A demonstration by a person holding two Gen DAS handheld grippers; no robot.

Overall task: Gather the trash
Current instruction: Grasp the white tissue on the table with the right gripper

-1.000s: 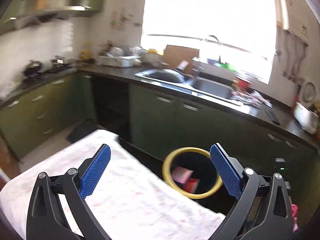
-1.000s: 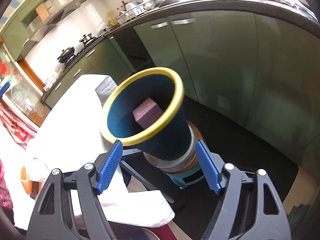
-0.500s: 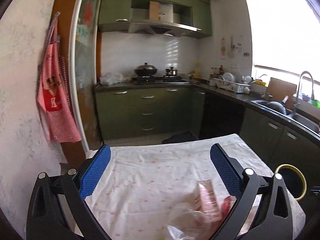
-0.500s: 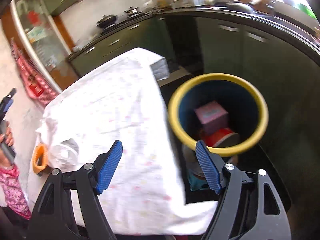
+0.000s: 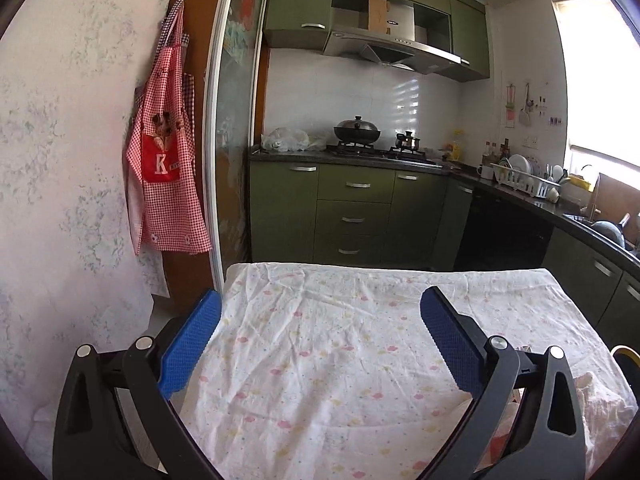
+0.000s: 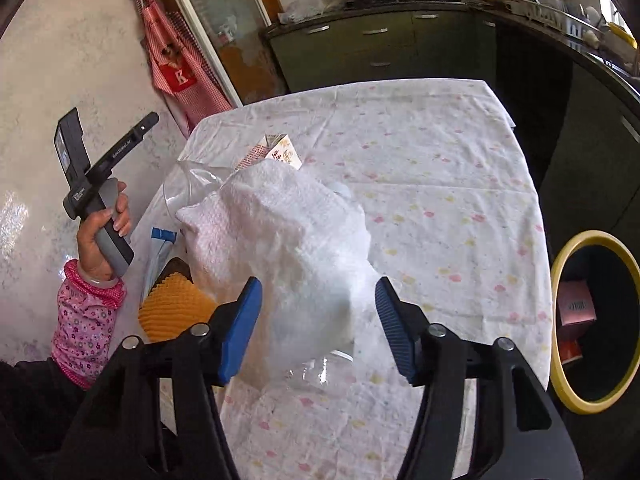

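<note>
Hovering above a table covered with a white cloth printed with small pink and yellow flowers (image 6: 432, 184), the right gripper (image 6: 318, 320) with its black arms and blue ribbed pads points steeply down at a heap of trash. Its jaws have just been closing, yet they stand partly open, and a crumpled white paper towel (image 6: 280, 232) lies in the gap below them without either pad visibly pressing on it. Beneath and beside the towel lie a clear plastic bag (image 6: 192, 184), a printed paper carton (image 6: 276, 150) poking out at the far side, a white and blue wrapper (image 6: 160, 244) and an orange ridged paper cup (image 6: 172, 308) at the near left edge of the table. To the right of the table, below its edge, stands a dark blue round bin with a yellow rim (image 6: 560, 280); a pink box (image 6: 576, 304) rests inside it, with something red beneath that box. At the left of the right wrist view, a hand (image 6: 100, 228) in a pink floral sleeve (image 6: 86, 320) grips the handle of the other tool, raised beside the pale patterned wall. In the left wrist view the left gripper (image 5: 320, 336) is wide open with nothing between its blue pads, looking across bare tablecloth (image 5: 320, 360) toward green kitchen cabinets (image 5: 352, 216), a black wok on the stove (image 5: 357, 132) and a red checked apron (image 5: 166, 168) hanging on the wall.
</note>
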